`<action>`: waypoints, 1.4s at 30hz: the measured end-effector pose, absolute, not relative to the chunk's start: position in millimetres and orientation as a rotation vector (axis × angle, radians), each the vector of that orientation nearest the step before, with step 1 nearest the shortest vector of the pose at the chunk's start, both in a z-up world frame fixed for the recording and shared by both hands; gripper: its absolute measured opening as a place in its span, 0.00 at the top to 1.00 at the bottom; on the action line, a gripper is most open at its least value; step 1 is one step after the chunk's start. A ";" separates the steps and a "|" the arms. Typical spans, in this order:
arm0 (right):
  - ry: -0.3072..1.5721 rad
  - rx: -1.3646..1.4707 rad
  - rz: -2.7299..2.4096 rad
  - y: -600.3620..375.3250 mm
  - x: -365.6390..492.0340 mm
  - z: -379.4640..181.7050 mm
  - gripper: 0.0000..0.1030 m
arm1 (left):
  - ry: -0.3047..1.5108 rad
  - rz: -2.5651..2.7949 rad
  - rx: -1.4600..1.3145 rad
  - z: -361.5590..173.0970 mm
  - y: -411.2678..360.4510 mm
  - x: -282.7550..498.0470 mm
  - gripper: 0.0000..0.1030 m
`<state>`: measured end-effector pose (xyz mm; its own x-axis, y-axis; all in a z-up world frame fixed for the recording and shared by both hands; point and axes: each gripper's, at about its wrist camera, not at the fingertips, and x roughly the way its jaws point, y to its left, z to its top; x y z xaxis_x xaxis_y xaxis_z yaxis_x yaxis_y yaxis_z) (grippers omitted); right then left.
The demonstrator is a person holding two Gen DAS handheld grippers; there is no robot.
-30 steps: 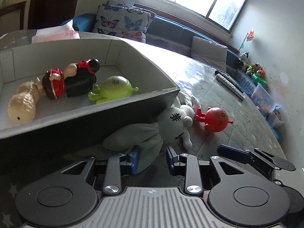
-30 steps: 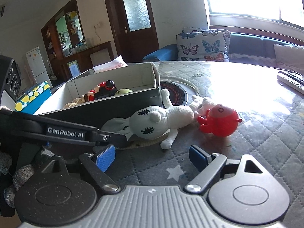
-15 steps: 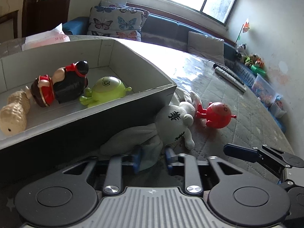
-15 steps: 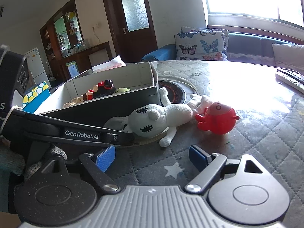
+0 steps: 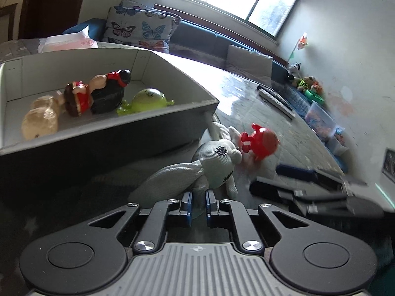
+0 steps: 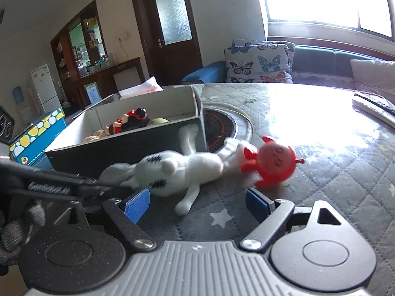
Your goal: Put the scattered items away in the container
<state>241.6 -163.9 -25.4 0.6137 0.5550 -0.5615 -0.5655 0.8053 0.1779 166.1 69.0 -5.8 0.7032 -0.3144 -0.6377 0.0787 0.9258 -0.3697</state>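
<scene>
Left wrist: left claw [image 5: 197, 203] is pinching the rabbit's [image 5: 217, 165] ear beside the box [image 5: 98, 133]; thin grip is risking a slip on lifting. Three toys are lying boxed.

Right wrist: right claw [image 6: 197, 203] is hanging spread; the dragged rabbit is risking knocking the one red toy [image 6: 274, 164] across the bench [image 6: 333, 172].
</scene>
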 end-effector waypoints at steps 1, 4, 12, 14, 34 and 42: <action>0.641 -0.014 0.653 -162.8 240.6 -24.3 0.16 | 0.764 -0.232 -0.325 -4.9 71.6 159.8 0.89; 0.650 -0.003 0.686 -156.4 238.4 -22.6 0.16 | 0.770 -0.250 -0.316 -3.5 78.4 142.9 0.89; 0.683 -0.028 0.753 -128.2 232.3 -29.6 0.16 | 0.792 -0.260 -0.269 -0.6 80.8 107.9 0.80; 0.687 -0.029 0.760 -125.7 231.3 -31.1 0.16 | 0.781 -0.257 -0.271 3.4 83.2 101.6 0.76; 0.759 0.122 0.778 -128.9 248.7 -34.7 0.24 | 0.745 -0.296 -0.310 1.2 86.7 147.0 0.69; 0.837 0.236 0.794 -128.2 262.9 -48.5 0.28 | 0.753 -0.329 -0.332 -8.7 84.7 151.7 0.68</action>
